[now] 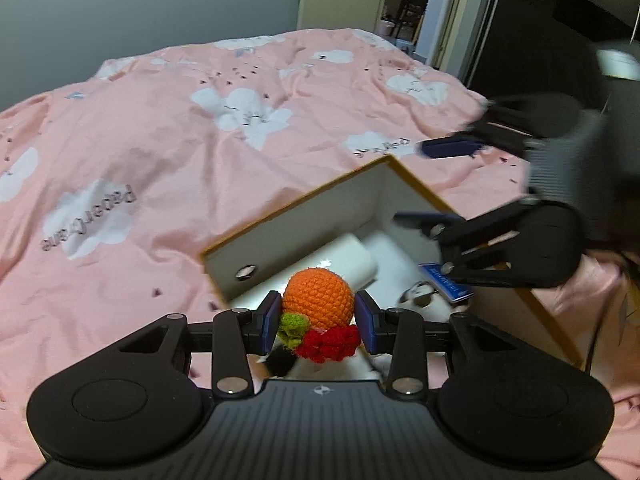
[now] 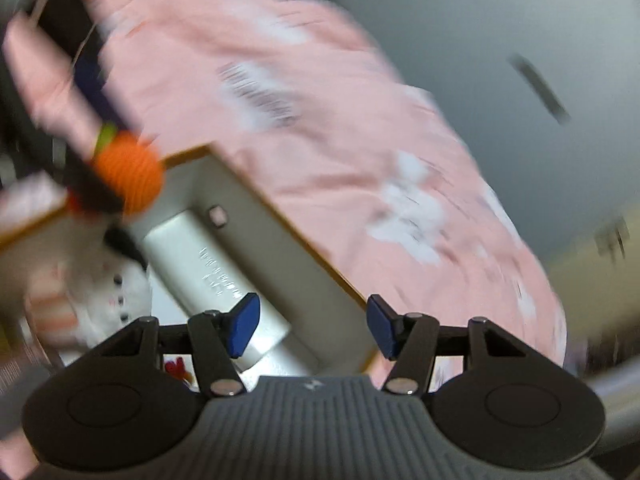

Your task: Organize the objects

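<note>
Left gripper (image 1: 318, 318), lower centre of its frame, is clamped on a crocheted orange toy (image 1: 319, 298) with green and red trim, both blue pads touching its sides. The toy hangs over the open box (image 1: 288, 216), which sits on the pink bedspread (image 1: 160, 140) at centre right. Inside the box: a white cylinder (image 1: 352, 258), lying flat, and a white plush (image 2: 108, 292) at lower left of the right view. Right gripper (image 2: 312, 330) stands wide, nothing between its pads, over the box's right edge; in the left view it appears blurred at the right, above the box. The right view is heavily motion-blurred; the toy (image 2: 132, 172) shows at its left.
</note>
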Tool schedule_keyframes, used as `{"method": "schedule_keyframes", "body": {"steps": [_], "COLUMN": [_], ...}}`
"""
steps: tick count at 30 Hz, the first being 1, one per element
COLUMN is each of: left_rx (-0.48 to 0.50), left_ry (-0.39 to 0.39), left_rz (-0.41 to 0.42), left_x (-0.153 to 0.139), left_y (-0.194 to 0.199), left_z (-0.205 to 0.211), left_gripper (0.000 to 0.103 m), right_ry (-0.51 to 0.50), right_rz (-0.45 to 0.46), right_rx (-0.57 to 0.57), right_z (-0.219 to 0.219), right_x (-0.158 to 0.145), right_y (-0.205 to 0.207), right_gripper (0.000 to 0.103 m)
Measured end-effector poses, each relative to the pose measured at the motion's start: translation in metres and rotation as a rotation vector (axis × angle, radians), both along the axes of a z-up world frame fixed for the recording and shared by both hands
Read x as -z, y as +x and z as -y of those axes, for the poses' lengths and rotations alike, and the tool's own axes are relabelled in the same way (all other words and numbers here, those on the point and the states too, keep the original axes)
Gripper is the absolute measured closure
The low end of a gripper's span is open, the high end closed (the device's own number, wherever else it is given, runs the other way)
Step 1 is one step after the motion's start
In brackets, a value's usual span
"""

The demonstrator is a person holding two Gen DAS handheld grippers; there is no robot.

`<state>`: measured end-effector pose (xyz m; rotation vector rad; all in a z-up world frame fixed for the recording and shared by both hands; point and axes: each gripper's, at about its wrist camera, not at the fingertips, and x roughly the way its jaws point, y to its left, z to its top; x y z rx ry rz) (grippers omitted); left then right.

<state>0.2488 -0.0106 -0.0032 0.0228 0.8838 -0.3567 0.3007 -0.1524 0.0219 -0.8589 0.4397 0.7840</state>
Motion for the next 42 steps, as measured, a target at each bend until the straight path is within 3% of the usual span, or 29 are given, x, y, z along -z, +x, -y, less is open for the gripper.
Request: {"method": "schedule_keyframes", "body": {"steps": [5, 9, 12, 16, 20, 27, 33, 40, 42], "left_rx": [0.027, 0.05, 0.044, -0.002, -0.027, -0.099, -0.175, -0.333, -0.39], "left_ry": [-0.058, -0.073, -0.067, -0.085, -0.092, -0.121, -0.121, -0.042, -0.021], "left_rz": [-0.052, -0.056, -0.057, -0.076, -0.099, -0.105, 0.005, 0.205, 0.246], "left_x": [0.017, 0.027, 0.037, 0.049, 0.058, 0.06, 0.025, -0.03, -0.046], "left_y": [0.015, 0.021, 0.026, 0.035, 0.042, 0.041, 0.001, -0.068, -0.084], "left_z": [0.021, 0.04, 0.05, 0.051, 0.052, 0.042, 0.024, 0.015, 0.013], "left_gripper": [0.058, 0.058, 0.058, 0.058, 0.058, 0.054, 0.054, 0.053, 0.053], "right_ry": [0.298, 0.497, 0.533, 0.503, 0.531, 0.52, 0.535, 0.621, 0.653], "right_rz": [-0.053, -0.247, -0.324, -0.288, -0.334, -0.336, -0.317, -0.369, -0.374], "right_rx": [0.318, 0.533, 0.543, 0.561, 0.562, 0.554, 0.535, 0.471, 0.43], "right_z": [0.051, 0.092, 0.095, 0.088, 0.089, 0.088, 0.09, 0.097, 0.099], "right_x": [0.0, 0.011, 0.024, 0.034, 0.041, 0.044, 0.034, 0.004, -0.009], "right_y": [-0.023, -0.03, -0.032, -0.031, -0.027, -0.031, -0.042, -0.067, -0.081], "right_gripper": [0.043, 0.044, 0.048, 0.048, 0.047, 0.045, 0.037, 0.037, 0.027]}}
